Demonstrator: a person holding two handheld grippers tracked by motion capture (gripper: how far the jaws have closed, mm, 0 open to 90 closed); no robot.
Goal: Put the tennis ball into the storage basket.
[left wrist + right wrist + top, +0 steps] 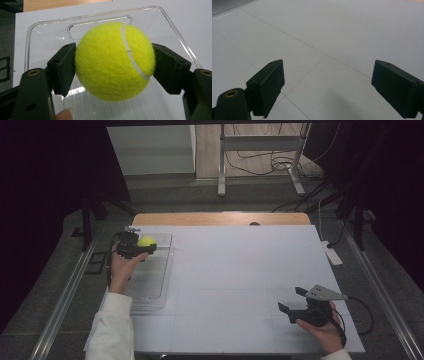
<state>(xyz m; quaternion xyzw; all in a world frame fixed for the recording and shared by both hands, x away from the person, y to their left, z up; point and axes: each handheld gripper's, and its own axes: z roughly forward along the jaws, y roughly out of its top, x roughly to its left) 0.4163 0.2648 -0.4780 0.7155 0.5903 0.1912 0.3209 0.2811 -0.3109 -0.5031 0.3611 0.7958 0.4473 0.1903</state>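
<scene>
- Yellow tennis ball [113, 61] sits pinched between your left gripper's [134, 245] jaws, upper left of the high view, held over the clear plastic tray [161, 281];
- your right gripper [297, 301], lower right, gapes wide over the white table [240, 270], holding nothing.

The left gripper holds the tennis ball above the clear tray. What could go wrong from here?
1. The left gripper pinches the tennis ball only at its two sides, and the ball is round, so it may slip out.
2. If it drops, it may bounce off the shallow clear tray and roll across the white table.
3. The right gripper is open and far away, so it probably cannot catch it.
</scene>
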